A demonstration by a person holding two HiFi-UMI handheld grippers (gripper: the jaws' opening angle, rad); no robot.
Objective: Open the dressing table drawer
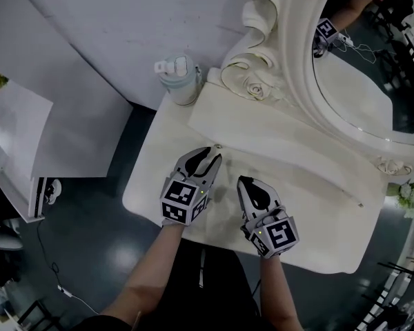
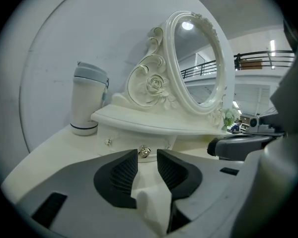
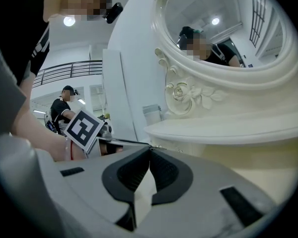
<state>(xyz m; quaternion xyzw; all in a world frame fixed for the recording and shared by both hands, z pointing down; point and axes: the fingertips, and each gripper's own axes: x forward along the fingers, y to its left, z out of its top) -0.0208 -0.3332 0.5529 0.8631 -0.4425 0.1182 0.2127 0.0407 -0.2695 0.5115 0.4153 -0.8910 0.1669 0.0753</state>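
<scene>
Cream worktop carrying an oval mirror at the back. Small drawer closed beneath the mirror shelf. Left tool parted and empty, aimed at the drawer knob (just beyond the tips, untouched). Right tool pressed together on nothing, alongside.

Reaches in from 6 o'clock with both forearms. Points the left gripper toward 1 o'clock, jaws apart, gripping nothing. Points the right gripper toward 11 o'clock, jaws closed.

Cream dressing table bears 1 tumbler, mirror.
</scene>
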